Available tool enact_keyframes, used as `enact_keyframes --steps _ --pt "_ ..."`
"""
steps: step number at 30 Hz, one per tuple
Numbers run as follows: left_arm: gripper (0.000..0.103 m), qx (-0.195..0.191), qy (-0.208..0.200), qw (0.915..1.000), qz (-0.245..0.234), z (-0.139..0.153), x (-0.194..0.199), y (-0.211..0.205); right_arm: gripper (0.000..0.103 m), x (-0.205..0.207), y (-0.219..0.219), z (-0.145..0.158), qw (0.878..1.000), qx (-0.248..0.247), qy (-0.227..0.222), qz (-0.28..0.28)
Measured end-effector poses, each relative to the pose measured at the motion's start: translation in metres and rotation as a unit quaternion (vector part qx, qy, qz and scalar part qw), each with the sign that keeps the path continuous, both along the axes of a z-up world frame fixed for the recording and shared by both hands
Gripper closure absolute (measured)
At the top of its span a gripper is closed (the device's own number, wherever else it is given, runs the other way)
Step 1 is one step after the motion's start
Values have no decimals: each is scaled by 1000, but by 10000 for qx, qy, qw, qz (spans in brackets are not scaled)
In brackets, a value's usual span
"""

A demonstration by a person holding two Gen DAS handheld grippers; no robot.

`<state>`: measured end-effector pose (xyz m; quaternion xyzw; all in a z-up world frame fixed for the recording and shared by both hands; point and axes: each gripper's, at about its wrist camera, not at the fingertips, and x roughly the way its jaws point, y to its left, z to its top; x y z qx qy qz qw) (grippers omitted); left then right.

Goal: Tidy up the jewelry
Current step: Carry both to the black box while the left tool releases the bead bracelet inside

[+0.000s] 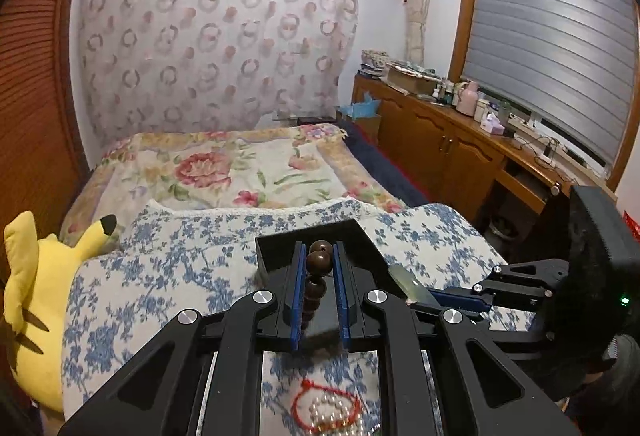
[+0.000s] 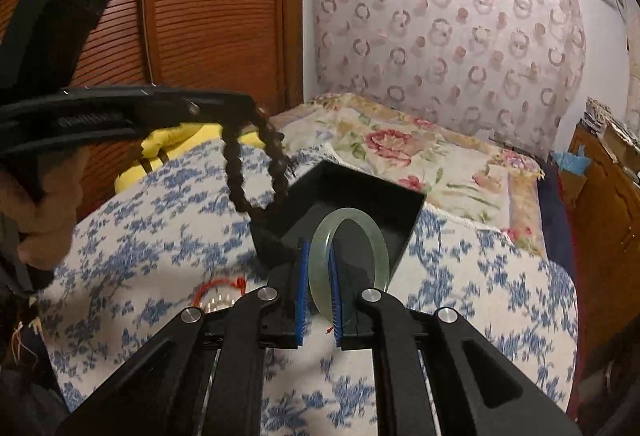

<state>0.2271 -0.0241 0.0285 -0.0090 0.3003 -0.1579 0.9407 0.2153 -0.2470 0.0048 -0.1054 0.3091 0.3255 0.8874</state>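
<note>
My left gripper (image 1: 320,248) is shut on a dark brown wooden bead bracelet (image 1: 319,262), held in the air just before an open black box (image 1: 272,252) on the blue-flowered quilt. In the right wrist view that bracelet (image 2: 256,171) hangs in a loop from the left gripper (image 2: 248,107), beside the box's (image 2: 360,195) left corner. My right gripper (image 2: 318,250) is shut on a pale green jade bangle (image 2: 348,215), which stands upright over the box's near edge. The left wrist view shows the bangle (image 1: 402,278) to the right of the box.
A red string bracelet (image 1: 304,402) and a pearl bracelet (image 1: 340,414) lie on the quilt below my left gripper. A yellow plush toy (image 1: 36,300) sits at the quilt's left edge. A floral bed lies behind, with a wooden cabinet (image 1: 452,139) to its right.
</note>
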Motion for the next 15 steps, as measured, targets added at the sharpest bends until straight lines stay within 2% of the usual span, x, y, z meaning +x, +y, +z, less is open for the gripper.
enact_keyframes --steps 8,15 --pt "90 -7 210 9997 91 -12 29 -3 92 23 11 -4 10000 -91 -16 -3" --pt "73 -13 335 9992 223 -33 27 11 92 43 22 -17 9999 -110 44 -50"
